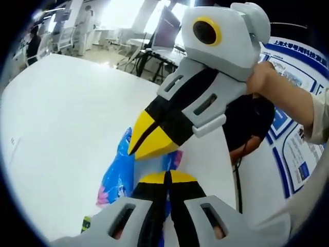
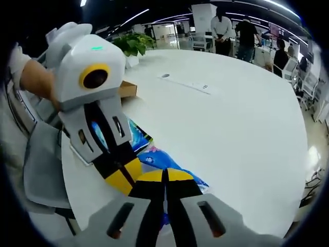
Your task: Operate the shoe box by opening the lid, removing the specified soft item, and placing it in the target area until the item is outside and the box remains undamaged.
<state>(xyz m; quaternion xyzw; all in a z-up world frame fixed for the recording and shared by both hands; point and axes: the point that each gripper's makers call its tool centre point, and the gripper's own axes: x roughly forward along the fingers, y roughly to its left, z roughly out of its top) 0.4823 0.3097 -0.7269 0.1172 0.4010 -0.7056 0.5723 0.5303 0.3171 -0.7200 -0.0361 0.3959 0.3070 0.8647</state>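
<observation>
The blue printed cloth (image 1: 119, 172) lay on the white desk (image 1: 67, 113). The left gripper (image 1: 167, 177) and right gripper (image 2: 165, 177) both had jaws closed, pinching the cloth's edge.

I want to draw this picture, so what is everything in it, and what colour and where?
table: one, white, round, under everything
soft item: one, blue with pink print, lying on the table between the two grippers
strip: one, white, flat on the table farther off
box: one, brown, at the table edge behind the left gripper
plant: one, green, beyond the table
people: a few, dark and white tops, standing at the back
poster: one, blue and white, to the right
left gripper: one, grey with black and yellow jaws, closed at the soft item
right gripper: one, same colours, jaws closed at the soft item
hand: one, holding the right gripper
</observation>
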